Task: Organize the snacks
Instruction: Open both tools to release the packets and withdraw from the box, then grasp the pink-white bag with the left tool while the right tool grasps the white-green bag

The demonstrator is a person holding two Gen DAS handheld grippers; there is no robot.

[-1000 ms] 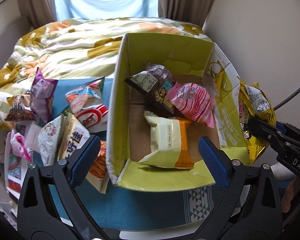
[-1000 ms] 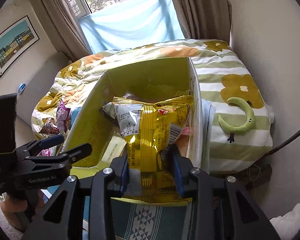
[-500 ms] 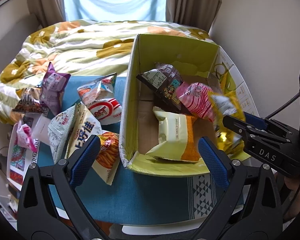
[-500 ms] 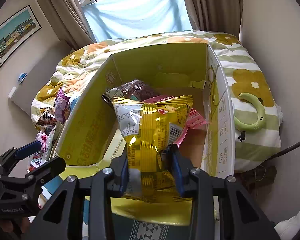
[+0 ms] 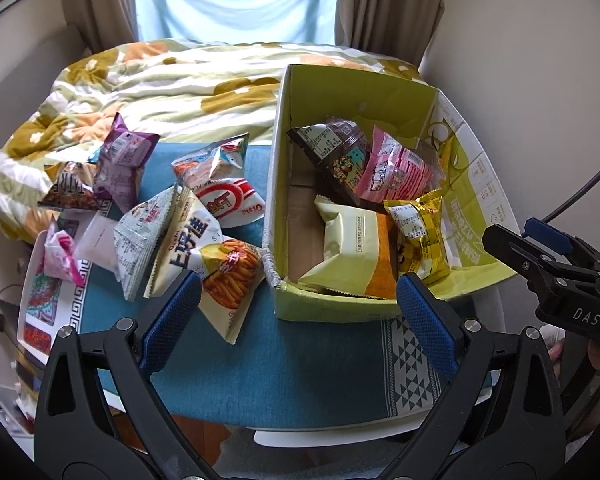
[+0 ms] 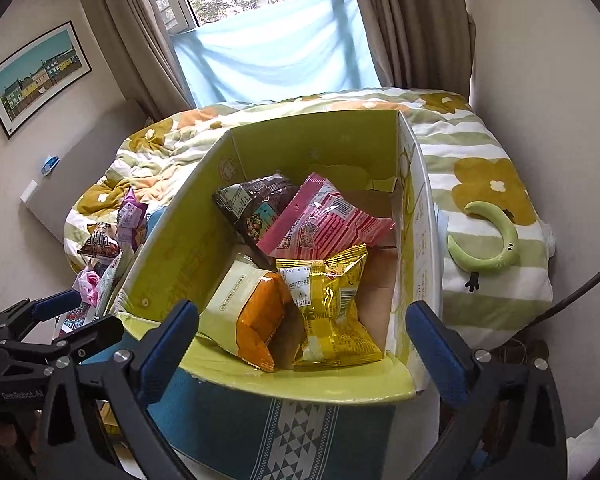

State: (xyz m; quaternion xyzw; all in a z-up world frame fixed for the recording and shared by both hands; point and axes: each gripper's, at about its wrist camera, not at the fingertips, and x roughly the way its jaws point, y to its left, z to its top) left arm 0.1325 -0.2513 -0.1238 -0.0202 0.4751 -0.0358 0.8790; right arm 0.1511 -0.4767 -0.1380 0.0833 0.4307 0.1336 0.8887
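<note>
A yellow-green cardboard box (image 5: pixel 356 92) (image 6: pixel 312 148) stands on a blue-clothed table (image 5: pixel 284 368). In it lie a gold snack bag (image 5: pixel 418 234) (image 6: pixel 328 304), a cream-and-orange bag (image 5: pixel 352 252) (image 6: pixel 248 312), a pink bag (image 5: pixel 396 168) (image 6: pixel 324 220) and a dark brown bag (image 5: pixel 332 148) (image 6: pixel 252 204). My right gripper (image 6: pixel 302 340) is open and empty, just in front of the box's near edge. My left gripper (image 5: pixel 298 320) is open and empty, above the table before the box. Several loose snack bags (image 5: pixel 204 248) lie left of the box.
A purple bag (image 5: pixel 122 164) and a red-white bag (image 5: pixel 228 204) lie in the loose pile. A bed with a flowered quilt (image 5: pixel 172 80) lies behind the table. A green crescent toy (image 6: pixel 488 248) rests on the bed right of the box. A wall stands close on the right.
My right gripper has opened and let the gold bag drop into the box, then drawn back. My left gripper has pulled back and moved left a little.
</note>
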